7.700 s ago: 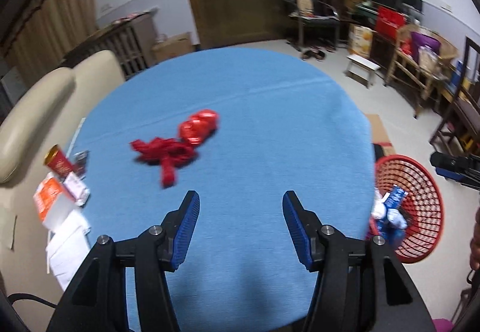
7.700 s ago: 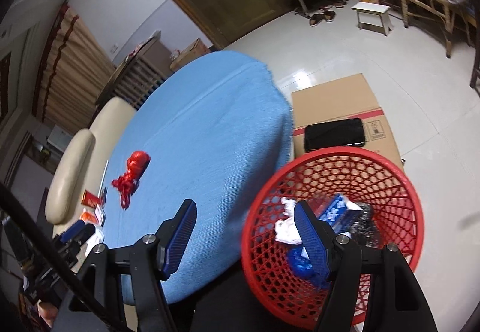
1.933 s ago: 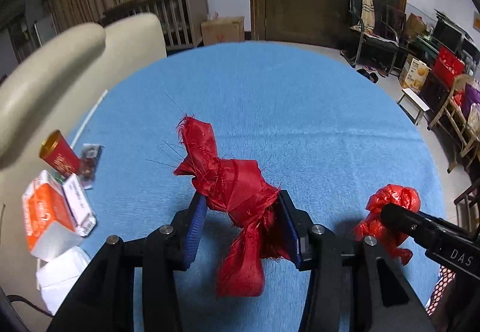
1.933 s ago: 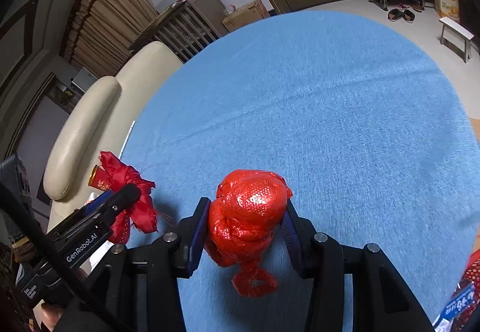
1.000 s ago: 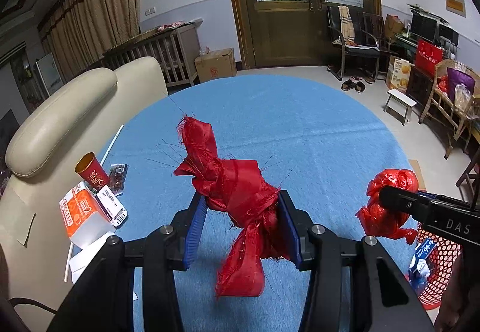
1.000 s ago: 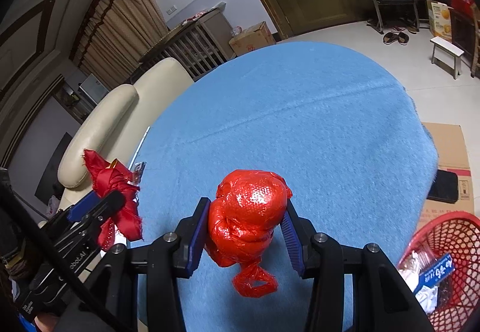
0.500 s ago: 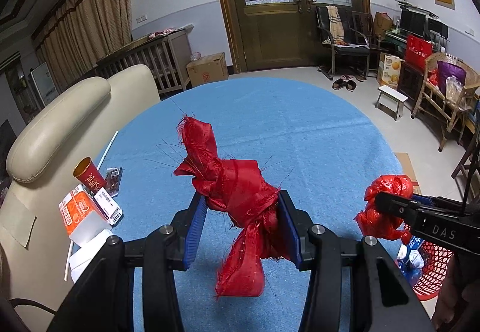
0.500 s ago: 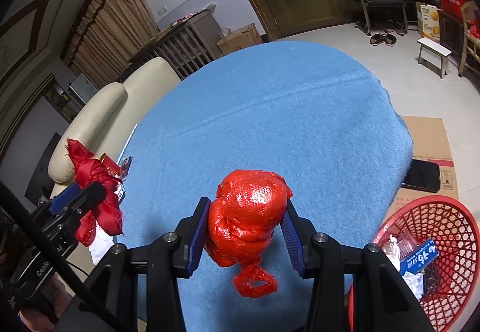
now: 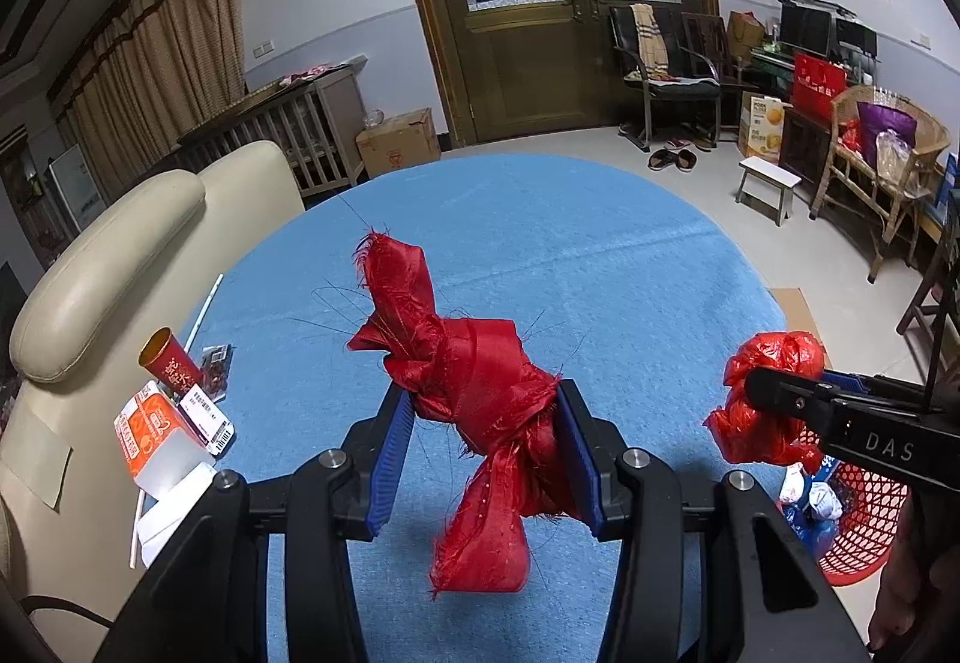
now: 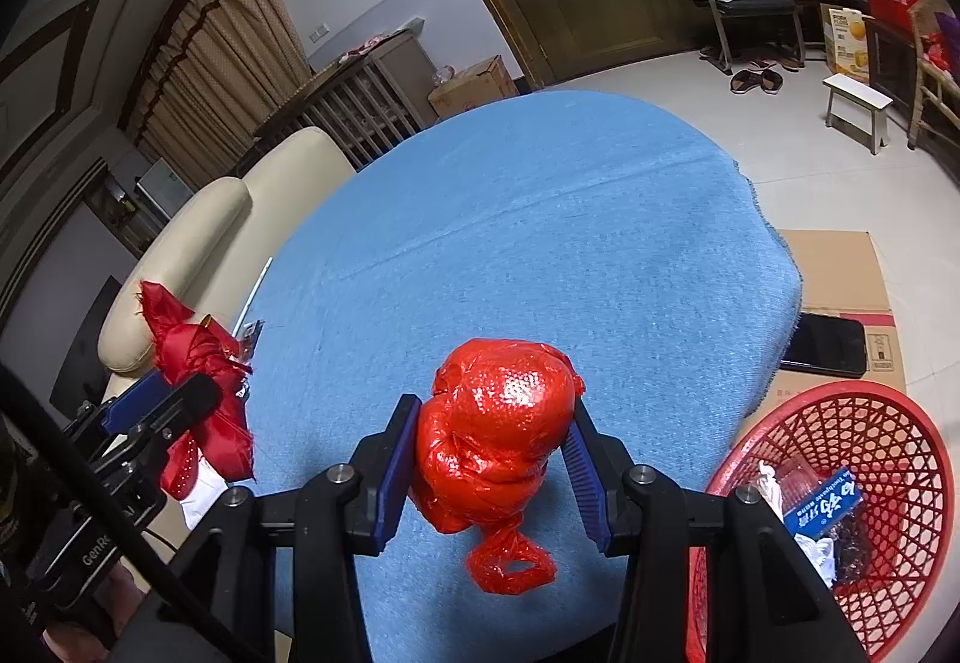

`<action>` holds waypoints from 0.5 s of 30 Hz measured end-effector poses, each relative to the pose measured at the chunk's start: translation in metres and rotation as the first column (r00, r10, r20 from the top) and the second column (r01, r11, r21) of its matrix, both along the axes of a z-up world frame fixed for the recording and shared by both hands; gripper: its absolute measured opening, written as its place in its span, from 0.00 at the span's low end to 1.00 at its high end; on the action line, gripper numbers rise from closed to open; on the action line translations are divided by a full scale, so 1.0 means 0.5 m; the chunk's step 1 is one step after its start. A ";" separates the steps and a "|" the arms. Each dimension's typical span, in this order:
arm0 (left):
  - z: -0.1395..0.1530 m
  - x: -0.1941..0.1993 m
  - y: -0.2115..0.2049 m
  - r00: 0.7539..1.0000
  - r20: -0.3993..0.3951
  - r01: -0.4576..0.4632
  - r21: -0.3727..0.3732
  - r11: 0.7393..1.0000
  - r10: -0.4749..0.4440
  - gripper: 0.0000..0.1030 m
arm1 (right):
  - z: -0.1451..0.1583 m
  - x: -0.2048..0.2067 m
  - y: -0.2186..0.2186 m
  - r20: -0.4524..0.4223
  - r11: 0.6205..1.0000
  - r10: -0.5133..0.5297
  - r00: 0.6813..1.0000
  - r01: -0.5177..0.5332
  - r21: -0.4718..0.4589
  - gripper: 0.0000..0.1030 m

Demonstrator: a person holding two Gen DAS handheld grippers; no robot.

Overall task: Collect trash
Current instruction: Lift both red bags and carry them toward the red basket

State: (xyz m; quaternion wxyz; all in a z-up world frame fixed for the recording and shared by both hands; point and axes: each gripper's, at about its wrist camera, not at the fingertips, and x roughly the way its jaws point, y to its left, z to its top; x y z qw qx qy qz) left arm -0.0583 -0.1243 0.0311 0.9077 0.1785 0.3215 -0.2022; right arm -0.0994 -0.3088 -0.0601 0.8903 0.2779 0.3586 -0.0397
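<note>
My left gripper [image 9: 485, 435] is shut on a knotted red ribbon [image 9: 468, 381] and holds it above the round blue table [image 9: 570, 255]. My right gripper [image 10: 489, 459] is shut on a crumpled red plastic bag [image 10: 498, 429], held above the table's near right side. The ribbon also shows in the right wrist view [image 10: 192, 357], and the bag in the left wrist view [image 9: 762, 399]. A red mesh basket [image 10: 888, 447] with trash in it stands on the floor right of the table; it also shows in the left wrist view [image 9: 864, 537].
A cream sofa [image 9: 108, 255] flanks the table's left. A red paper cup [image 9: 171, 366], small boxes [image 9: 156, 429] and papers lie at the table's left edge. Flat cardboard [image 10: 840, 267] with a black phone [image 10: 828, 345] lies beyond the basket.
Both grippers have lifted and pulled back a little with their loads; the basket now shows larger at the right. Both grips are unchanged.
</note>
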 end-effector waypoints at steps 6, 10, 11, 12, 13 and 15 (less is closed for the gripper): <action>-0.001 -0.012 -0.014 1.000 0.000 0.019 0.010 1.000 -0.019 0.48 | 0.003 -0.017 -0.004 0.003 1.000 -0.014 1.000 0.014 -0.007 0.48; -0.003 -0.019 -0.022 0.999 -0.002 0.032 0.017 0.999 -0.032 0.48 | 0.001 -0.029 -0.011 -0.001 1.000 -0.025 1.000 0.025 -0.002 0.48; -0.004 -0.019 -0.023 0.999 -0.002 0.036 0.019 0.999 -0.036 0.48 | 0.000 -0.032 -0.012 -0.002 1.000 -0.028 1.000 0.028 -0.002 0.48; -0.005 -0.021 -0.025 0.999 -0.004 0.039 0.020 0.999 -0.039 0.48 | 0.001 -0.036 -0.013 -0.003 1.000 -0.031 1.000 0.031 -0.003 0.48; -0.007 -0.023 -0.029 0.999 -0.009 0.044 0.021 0.999 -0.044 0.48 | 0.000 -0.038 -0.015 -0.005 0.999 -0.032 0.999 0.032 -0.002 0.48; -0.009 -0.026 -0.034 0.999 -0.016 0.053 0.025 0.998 -0.052 0.48 | -0.002 -0.044 -0.019 -0.008 0.999 -0.038 0.999 0.038 0.002 0.48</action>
